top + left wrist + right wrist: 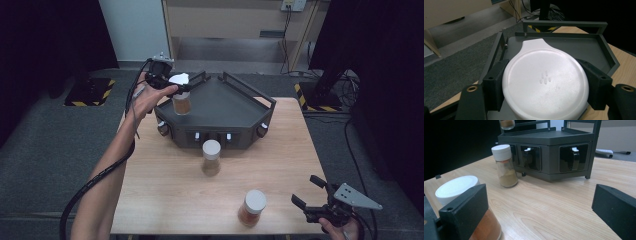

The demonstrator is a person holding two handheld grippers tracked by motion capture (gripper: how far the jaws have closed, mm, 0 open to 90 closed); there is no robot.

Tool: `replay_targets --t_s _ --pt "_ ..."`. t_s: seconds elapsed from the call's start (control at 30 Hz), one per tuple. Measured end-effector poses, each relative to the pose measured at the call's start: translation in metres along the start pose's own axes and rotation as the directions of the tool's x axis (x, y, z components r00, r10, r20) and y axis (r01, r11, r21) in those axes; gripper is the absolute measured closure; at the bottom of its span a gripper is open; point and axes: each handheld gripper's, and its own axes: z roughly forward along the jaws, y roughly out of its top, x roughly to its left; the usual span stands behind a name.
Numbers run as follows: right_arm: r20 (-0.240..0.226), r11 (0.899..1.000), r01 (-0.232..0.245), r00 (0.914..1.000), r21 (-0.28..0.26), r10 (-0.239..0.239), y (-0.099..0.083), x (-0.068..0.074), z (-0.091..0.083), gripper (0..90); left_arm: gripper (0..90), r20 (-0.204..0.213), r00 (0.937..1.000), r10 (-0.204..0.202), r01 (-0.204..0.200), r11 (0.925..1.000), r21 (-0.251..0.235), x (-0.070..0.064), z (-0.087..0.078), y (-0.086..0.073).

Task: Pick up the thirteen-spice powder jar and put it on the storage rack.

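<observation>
A lab or test room: black curtains (45,35) hang beyond the left gripper (161,75), with hazard tape (90,92) and cables (345,80) on grey carpet.

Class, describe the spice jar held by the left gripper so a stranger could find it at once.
Start at the dark angular rack at the table's far edge. Above its left corner, the left gripper grips a white-lidded jar of brown spice. Unlike the two jars on the wood, it hangs in the air.

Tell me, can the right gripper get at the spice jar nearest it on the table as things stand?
Probably yes. The right gripper is open and holds nothing, and the orange-filled spice jar stands just beside it on bare wooden table, already next to one jaw in the right gripper view. Nothing lies between them.
</observation>
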Motion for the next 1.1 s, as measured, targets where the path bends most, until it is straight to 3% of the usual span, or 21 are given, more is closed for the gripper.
replay_targets --t_s 0.2,1.1 --pt "0.000 1.000 -0.002 1.0000 0.000 0.002 0.000 0.000 0.000 1.3 29.7 -0.015 0.9998 -0.012 0.012 0.9999 0.004 0.002 0.008 0.000" --pt "-0.004 1.000 -0.009 1.0000 -0.001 0.009 -0.001 -0.002 0.000 1.3 29.7 -0.006 0.9995 -0.030 0.031 0.9985 0.045 0.009 0.032 -0.007"
